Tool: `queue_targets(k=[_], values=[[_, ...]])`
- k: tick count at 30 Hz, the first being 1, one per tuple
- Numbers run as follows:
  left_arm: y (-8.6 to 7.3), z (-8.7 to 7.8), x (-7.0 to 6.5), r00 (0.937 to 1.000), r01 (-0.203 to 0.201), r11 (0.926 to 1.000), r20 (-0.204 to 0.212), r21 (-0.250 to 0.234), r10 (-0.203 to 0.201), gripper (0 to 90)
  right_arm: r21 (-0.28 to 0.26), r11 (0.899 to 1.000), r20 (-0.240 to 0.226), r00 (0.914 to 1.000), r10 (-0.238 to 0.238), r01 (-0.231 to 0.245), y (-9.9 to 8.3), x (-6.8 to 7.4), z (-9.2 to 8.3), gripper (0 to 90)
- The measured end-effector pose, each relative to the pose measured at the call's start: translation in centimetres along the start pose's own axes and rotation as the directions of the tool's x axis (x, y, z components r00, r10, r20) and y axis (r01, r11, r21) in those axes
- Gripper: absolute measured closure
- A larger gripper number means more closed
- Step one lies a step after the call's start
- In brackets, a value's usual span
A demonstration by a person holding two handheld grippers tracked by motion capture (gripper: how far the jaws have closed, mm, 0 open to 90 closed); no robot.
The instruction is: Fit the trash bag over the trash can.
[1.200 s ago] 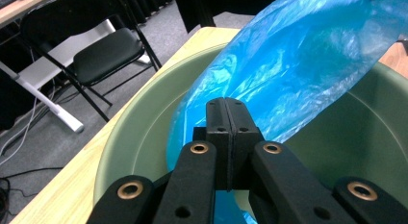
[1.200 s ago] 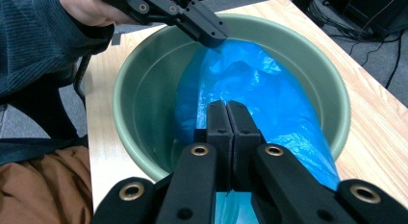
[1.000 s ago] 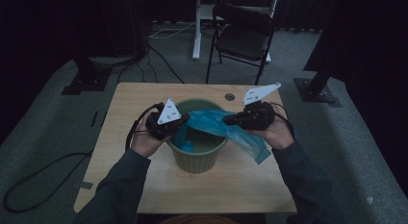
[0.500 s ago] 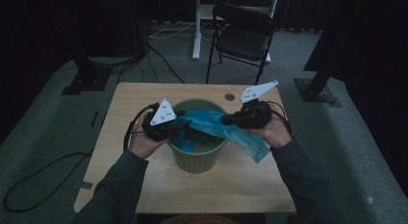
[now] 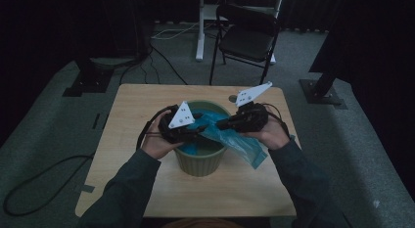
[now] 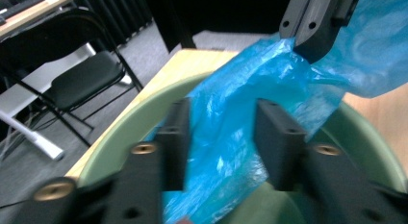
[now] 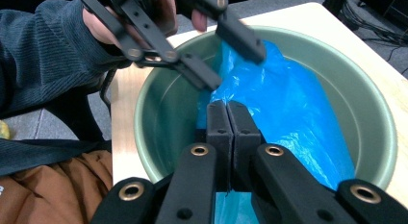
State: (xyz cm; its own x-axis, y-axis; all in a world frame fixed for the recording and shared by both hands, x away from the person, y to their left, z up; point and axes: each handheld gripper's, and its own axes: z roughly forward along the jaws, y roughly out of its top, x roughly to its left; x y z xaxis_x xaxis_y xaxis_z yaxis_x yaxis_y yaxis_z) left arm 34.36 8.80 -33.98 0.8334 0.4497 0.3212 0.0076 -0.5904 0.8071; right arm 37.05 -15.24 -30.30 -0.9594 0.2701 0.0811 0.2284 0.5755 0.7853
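Note:
A green bucket point(image 5: 200, 164) stands in the middle of the wooden table point(image 5: 132, 115). A blue plastic bag point(image 5: 240, 142) lies across its mouth and hangs over the right rim. My right gripper point(image 7: 226, 118) is shut on a fold of the bag point(image 7: 288, 118) above the bucket point(image 7: 163, 113). My left gripper point(image 6: 226, 137) is over the bucket's left side; its jaws stand apart and have just been closing. A band of the bag point(image 6: 269, 75) runs between them, and the pads do not press on it. The right gripper point(image 6: 312, 36) shows beyond, pinching the bag.
A black folding chair point(image 5: 247, 39) and a white desk leg point(image 5: 199, 27) stand past the table's far edge. Cables point(image 5: 29, 184) trail on the grey floor at left. A small round disc point(image 5: 232, 98) lies on the table behind the bucket.
The left gripper's jaws have come apart, and it drew back left, then returned right over the bucket. The right gripper has stayed in place, shut on the bag.

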Motion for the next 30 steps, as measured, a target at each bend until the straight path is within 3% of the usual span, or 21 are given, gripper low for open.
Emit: queue_targets(k=[2,5,12,15,20,24,30], values=[[-0.1,0.1,-0.2,0.9998,-0.02,0.9996,0.0,0.02,0.02,81.1,0.004,1.0,-0.002,1.0,-0.002,0.002,0.0,0.1,0.1,88.4],[-0.4,-0.1,-0.1,0.9999,-0.014,0.9998,0.003,0.016,0.014,89.0,-0.002,1.0,0.016,0.9999,-0.004,0.004,-0.1,0.3,-0.3,75.2],[-1.3,-1.0,0.2,0.9998,-0.003,0.9999,-0.021,0.014,0.003,89.4,-0.05,0.999,0.064,0.9979,-0.002,0.006,-0.5,0.7,-2.3,70.5],[-1.7,-1.2,0.3,0.9996,-0.002,0.9998,-0.028,0.018,0.002,89.4,-0.091,0.995,0.108,0.9931,0.045,-0.035,-1.5,0.2,-3.6,74.0],[-1.9,-1.3,0.5,0.9993,0.009,0.9998,-0.036,0.017,-0.009,89.4,-0.058,0.997,0.14,0.9881,0.062,-0.055,-2.7,0.0,-3.5,77.7],[-1.9,-1.4,0.5,0.9992,0.015,0.9998,-0.036,0.012,-0.015,89.3,-0.023,0.998,0.198,0.9783,0.06,-0.056,-3.2,0.0,-3.0,76.3],[-1.9,-1.5,0.5,0.9988,0.017,0.9998,-0.045,0.004,-0.017,89.3,0.012,0.997,0.201,0.9765,0.078,-0.082,-3.8,-0.5,-1.3,69.6]])
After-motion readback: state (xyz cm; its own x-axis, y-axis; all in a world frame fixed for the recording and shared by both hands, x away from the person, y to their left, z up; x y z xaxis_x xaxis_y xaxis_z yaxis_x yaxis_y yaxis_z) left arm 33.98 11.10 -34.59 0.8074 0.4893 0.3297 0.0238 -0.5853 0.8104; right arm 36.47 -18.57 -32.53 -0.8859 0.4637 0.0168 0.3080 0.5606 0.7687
